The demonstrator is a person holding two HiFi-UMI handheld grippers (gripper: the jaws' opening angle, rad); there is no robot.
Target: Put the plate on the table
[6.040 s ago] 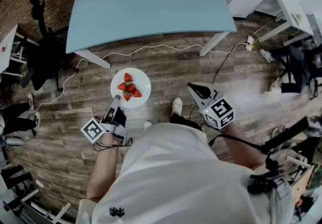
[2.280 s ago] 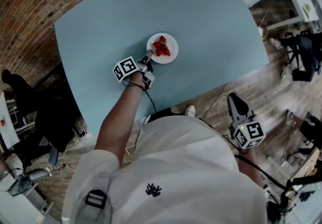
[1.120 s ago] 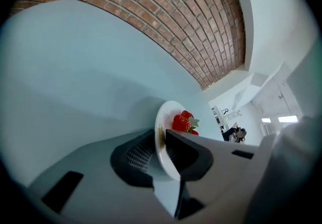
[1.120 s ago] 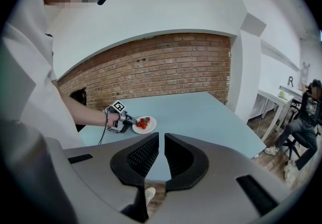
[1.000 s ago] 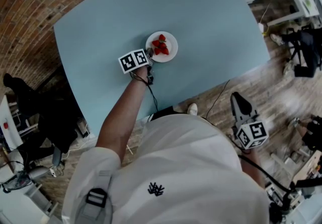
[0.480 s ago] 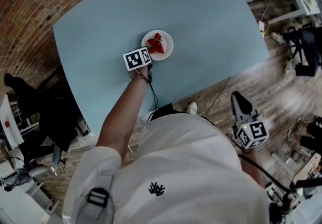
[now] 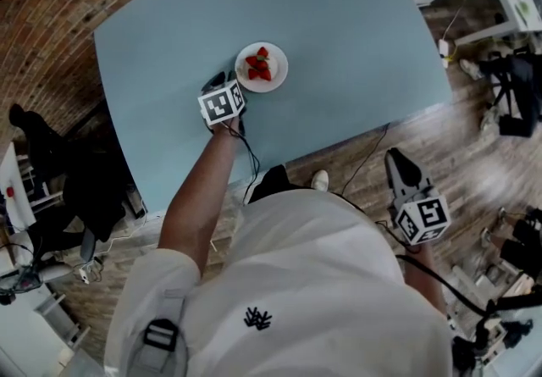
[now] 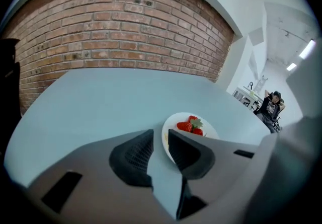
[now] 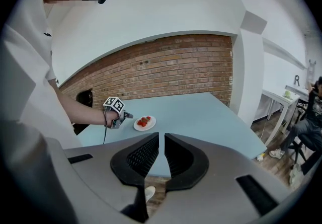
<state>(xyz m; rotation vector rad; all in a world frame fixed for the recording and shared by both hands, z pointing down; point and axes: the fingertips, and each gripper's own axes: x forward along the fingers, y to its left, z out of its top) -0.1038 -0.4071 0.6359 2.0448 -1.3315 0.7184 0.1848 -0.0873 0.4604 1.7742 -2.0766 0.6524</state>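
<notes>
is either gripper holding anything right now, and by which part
Nothing is held. The left gripper is open by the rim of the plate, which lies flat on the table. The right gripper is shut and empty.

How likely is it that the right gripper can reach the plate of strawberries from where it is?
Probably not as things stand. The right gripper hangs over the floor, off the near edge of the table, while the plate sits well in on it. Nothing stands between them.

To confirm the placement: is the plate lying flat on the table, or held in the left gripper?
Flat on the table. The plate rests level, strawberries on top; the left gripper is apart from it, jaws open, empty.
</notes>
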